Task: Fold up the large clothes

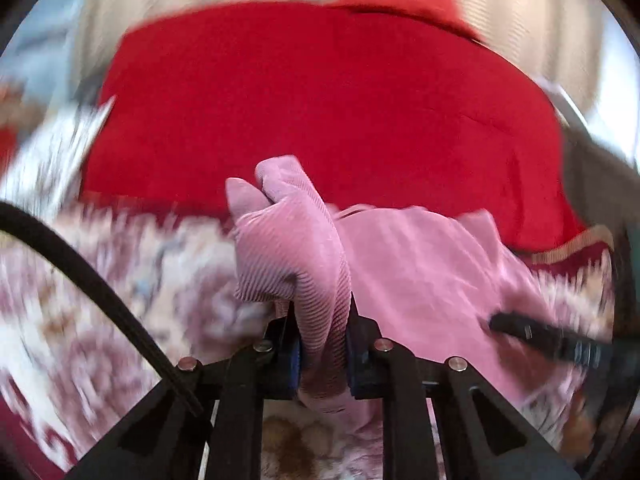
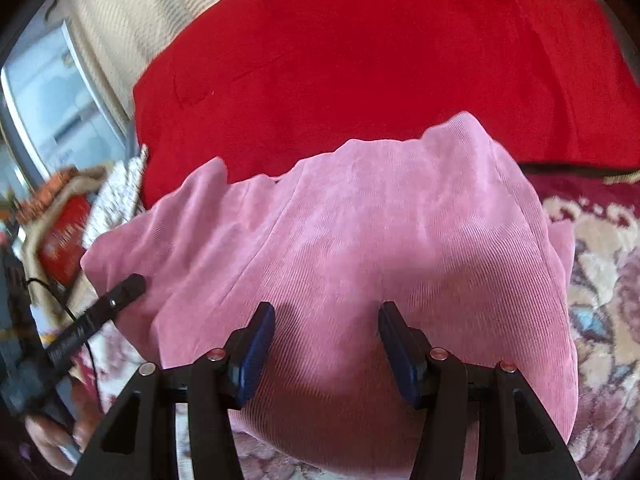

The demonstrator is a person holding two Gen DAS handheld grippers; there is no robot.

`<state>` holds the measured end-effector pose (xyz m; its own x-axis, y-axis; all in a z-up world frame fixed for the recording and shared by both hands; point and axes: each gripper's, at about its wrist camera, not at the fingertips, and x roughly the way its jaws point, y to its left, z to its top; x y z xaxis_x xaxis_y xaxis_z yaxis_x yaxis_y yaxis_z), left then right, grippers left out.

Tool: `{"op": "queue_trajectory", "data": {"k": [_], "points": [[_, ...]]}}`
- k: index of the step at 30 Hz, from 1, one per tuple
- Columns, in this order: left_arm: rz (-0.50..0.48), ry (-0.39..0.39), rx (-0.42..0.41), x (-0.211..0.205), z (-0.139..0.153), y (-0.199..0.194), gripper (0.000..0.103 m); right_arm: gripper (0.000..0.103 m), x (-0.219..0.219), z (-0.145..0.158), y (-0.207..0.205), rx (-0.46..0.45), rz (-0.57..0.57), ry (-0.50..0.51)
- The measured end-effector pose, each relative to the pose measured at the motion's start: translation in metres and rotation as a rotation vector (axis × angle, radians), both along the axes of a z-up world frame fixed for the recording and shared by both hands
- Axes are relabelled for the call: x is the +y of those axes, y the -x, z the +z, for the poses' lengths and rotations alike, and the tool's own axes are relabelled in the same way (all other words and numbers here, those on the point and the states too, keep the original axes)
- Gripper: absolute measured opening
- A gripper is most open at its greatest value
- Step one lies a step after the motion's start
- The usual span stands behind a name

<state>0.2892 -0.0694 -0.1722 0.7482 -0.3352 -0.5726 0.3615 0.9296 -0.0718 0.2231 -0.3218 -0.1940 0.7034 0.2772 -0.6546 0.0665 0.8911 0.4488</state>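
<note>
Already clamped on a bunched fold of the pink corduroy garment [image 1: 304,248]: left gripper [image 1: 322,340]. Hovering released above its flat middle: right gripper [image 2: 326,344], nearer the bulk. Spread over the patterned rug [image 2: 600,280], long axis side to side, far edge toward the red cushion [image 2: 360,52].

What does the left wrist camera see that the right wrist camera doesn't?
Only the left wrist view shows the left gripper shut on a bunched fold of the pink garment. Only the right wrist view shows the right gripper open above the spread fabric, pinching nothing, plus a window at far left. Both show the pink garment, the red blanket behind it and the patterned rug.
</note>
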Motion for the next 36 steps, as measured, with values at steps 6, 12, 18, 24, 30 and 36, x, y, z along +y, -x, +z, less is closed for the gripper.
{"op": "queue_trajectory", "data": {"k": [6, 12, 18, 24, 30, 36], "points": [[-0.227, -0.198, -0.066, -0.076, -0.007, 0.027, 0.015, 0.061, -0.062, -0.008, -0.007, -0.021, 0.015, -0.378], [-0.281, -0.234, -0.073, -0.090, -0.031, 0.028, 0.015, 0.083, -0.067, -0.012, -0.024, -0.034, 0.099, -0.578], [-0.309, -0.197, -0.065, -0.079, -0.030, 0.039, 0.015, 0.084, -0.020, -0.012, -0.064, 0.028, 0.193, -0.563], [-0.335, -0.160, -0.059, -0.065, -0.029, 0.036, 0.015, 0.081, 0.016, -0.018, -0.100, 0.048, 0.196, -0.495], [-0.349, -0.153, -0.073, -0.056, -0.018, 0.036, 0.014, 0.020, 0.030, -0.014, -0.109, 0.054, 0.195, -0.385], [-0.439, -0.095, -0.185, -0.086, 0.030, 0.067, 0.012, 0.016, -0.006, 0.038, -0.076, -0.115, 0.141, -0.355]]}}
